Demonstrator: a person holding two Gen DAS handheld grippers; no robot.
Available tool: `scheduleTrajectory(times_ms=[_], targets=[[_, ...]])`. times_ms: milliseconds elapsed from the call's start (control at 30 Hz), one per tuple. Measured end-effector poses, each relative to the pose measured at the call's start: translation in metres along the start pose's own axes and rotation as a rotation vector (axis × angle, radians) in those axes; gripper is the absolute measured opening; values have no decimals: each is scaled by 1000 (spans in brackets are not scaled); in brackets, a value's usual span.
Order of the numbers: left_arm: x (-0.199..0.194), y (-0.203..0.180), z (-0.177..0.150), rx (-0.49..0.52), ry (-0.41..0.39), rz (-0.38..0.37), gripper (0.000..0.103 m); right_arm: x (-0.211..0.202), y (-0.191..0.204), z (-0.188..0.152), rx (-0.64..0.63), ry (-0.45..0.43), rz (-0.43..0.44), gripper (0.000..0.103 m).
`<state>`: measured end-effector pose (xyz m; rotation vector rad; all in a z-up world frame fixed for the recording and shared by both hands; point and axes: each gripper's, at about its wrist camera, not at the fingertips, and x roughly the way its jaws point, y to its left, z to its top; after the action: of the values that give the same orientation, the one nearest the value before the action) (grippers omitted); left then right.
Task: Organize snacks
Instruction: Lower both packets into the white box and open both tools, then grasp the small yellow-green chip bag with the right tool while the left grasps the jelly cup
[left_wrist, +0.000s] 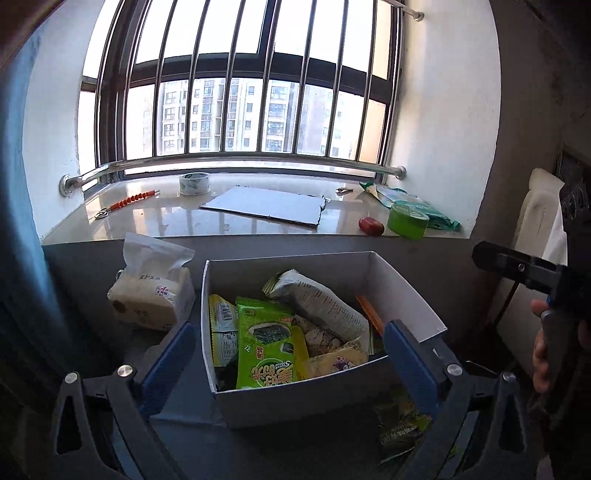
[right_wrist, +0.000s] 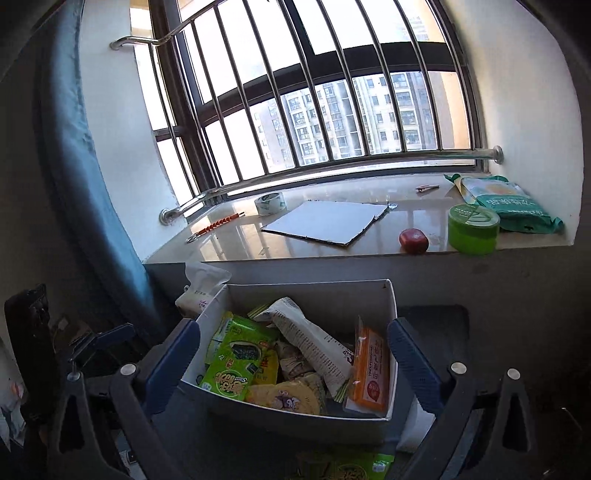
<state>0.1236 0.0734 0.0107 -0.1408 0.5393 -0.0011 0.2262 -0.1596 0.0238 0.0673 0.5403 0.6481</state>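
Observation:
A white cardboard box stands on a dark table below the window sill, filled with several snack packets. A green seaweed packet lies at its front, a long white packet leans across the back. The right wrist view shows the same box with an orange packet along its right wall. My left gripper is open and empty, its blue fingers on either side of the box. My right gripper is open and empty too, straddling the box. Green packets lie on the table beside the box.
A white tissue pack sits left of the box. The sill holds a grey board, a tape roll, a red fruit, a green tub and a teal bag. A blue curtain hangs at the left.

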Motion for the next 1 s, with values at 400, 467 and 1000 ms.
scheduleTrajectory(times_ms=[400, 467, 1000], targets=[[-57, -13, -86, -68, 101, -4, 103, -55, -19, -129, 59, 153, -55, 103], [-56, -13, -99, -74, 136, -2, 103, -56, -23, -147, 64, 186, -64, 103], [-63, -15, -144, -86, 253, 10, 103, -4, -9, -168, -57, 290, -113, 103]])
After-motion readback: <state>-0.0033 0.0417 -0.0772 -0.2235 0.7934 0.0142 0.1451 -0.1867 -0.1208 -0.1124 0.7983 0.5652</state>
